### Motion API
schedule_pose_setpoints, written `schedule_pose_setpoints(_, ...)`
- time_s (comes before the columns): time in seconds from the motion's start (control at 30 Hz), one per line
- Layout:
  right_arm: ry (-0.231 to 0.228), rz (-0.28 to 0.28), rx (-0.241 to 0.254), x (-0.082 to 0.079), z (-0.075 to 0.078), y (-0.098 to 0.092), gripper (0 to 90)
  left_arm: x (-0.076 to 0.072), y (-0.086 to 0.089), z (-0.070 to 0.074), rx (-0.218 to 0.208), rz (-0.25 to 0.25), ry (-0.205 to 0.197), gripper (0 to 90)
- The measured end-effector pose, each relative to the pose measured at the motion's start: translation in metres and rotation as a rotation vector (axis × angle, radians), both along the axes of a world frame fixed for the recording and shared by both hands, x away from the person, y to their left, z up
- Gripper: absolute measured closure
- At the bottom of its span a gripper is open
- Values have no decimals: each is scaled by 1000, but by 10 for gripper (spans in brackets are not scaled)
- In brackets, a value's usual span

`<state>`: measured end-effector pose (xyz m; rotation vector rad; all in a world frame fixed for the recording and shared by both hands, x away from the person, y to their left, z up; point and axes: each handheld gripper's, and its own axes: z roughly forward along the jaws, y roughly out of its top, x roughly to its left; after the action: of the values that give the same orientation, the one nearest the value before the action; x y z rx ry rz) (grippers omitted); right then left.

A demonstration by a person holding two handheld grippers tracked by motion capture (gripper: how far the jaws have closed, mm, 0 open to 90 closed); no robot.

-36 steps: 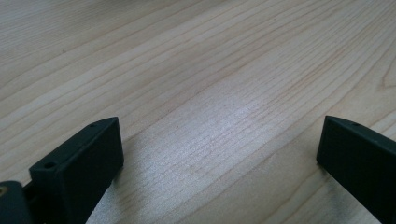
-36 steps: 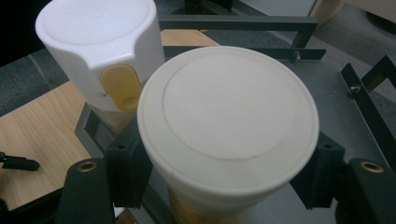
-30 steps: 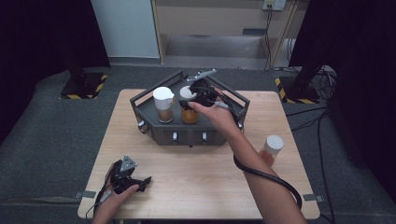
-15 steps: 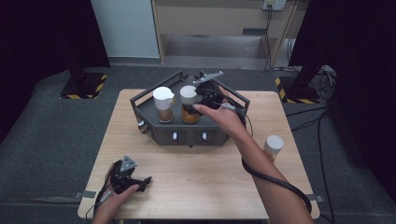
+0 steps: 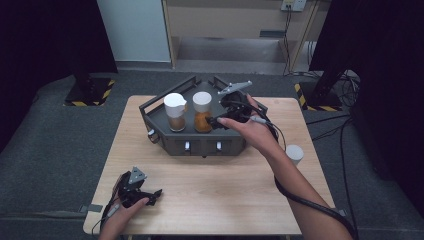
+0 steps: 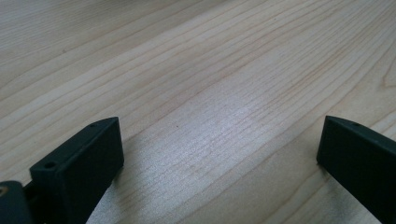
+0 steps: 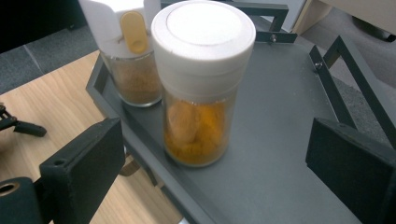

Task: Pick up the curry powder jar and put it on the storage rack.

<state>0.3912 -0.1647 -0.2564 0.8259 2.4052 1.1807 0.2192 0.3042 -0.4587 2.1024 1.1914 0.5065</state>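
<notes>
The brown spice jar (image 7: 126,56) is cut off by the top edge and partly hidden behind the orange jar (image 7: 201,88)

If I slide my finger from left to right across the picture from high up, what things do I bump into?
Left gripper → brown spice jar → orange spice jar → right gripper, jaws just opened with nothing between them → white-capped jar at the table's right edge.

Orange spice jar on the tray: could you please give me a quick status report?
Right tongs just opened, nothing between them. Orange spice jar upright on grey tray, beside brown spice jar. Left tongs open, resting on table.
</notes>
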Motion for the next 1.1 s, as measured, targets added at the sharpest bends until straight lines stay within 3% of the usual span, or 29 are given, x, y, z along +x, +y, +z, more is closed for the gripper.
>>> schedule_pose_setpoints(0.67, -14, 15, -25, -32, 10, -33, 48, 0, 0, 0, 0, 1, 0, 0)
schedule_pose_setpoints(1.1, -11, -16, -24, -40, 10, -61, 49, 0, 0, 0, 0, 1, -1, 0)
